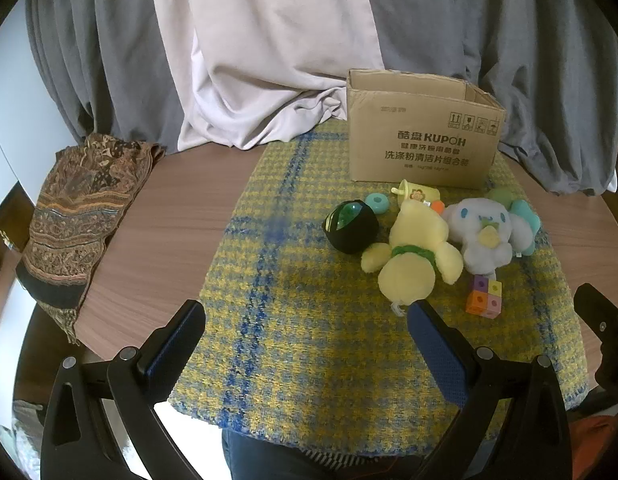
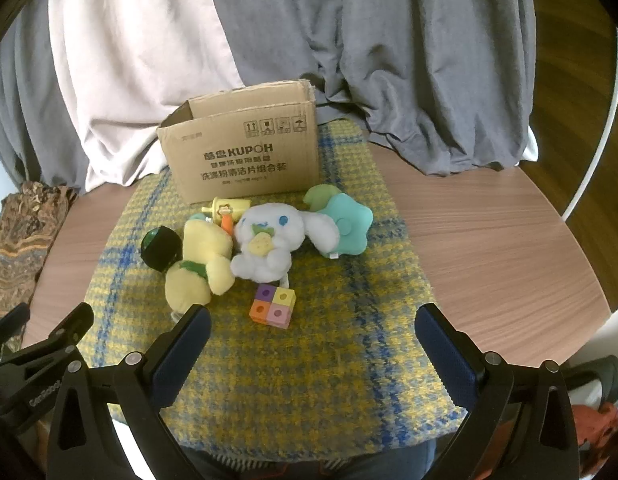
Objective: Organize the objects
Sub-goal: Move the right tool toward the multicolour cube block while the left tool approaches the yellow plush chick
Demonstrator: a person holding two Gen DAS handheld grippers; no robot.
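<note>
Both my tongs hang low over the near edge of the yellow-and-blue woven mat point(image 2: 349, 360), and both are spread wide with nothing between the pads: my left gripper point(image 1: 305, 344) and my right gripper point(image 2: 313, 348). Nearest to me lies the block of coloured cubes point(image 2: 273, 306), just ahead of my right tongs and a little to their left; from the left tongs it sits off to the right, so I judge the right hand the nearer one for it. Just beyond, the yellow plush point(image 2: 197, 268) lies on its front with its long axis running away from me toward the box, its foot almost at the inner finger of each tong. Touching it on the right is the white plush point(image 2: 269, 240), sitting up and facing me, with a teal plush point(image 2: 345, 224) behind its ear. On the yellow plush's left is a black-and-green ball point(image 1: 351, 226), and behind the pile a small teal ring point(image 1: 377, 203) and a yellow toy cup point(image 1: 417, 194) on its side. Farthest back stands the cardboard box point(image 2: 245, 152), open at the top; I cannot see inside it. A patterned scarf point(image 1: 77, 220) drapes the table's left edge.
</note>
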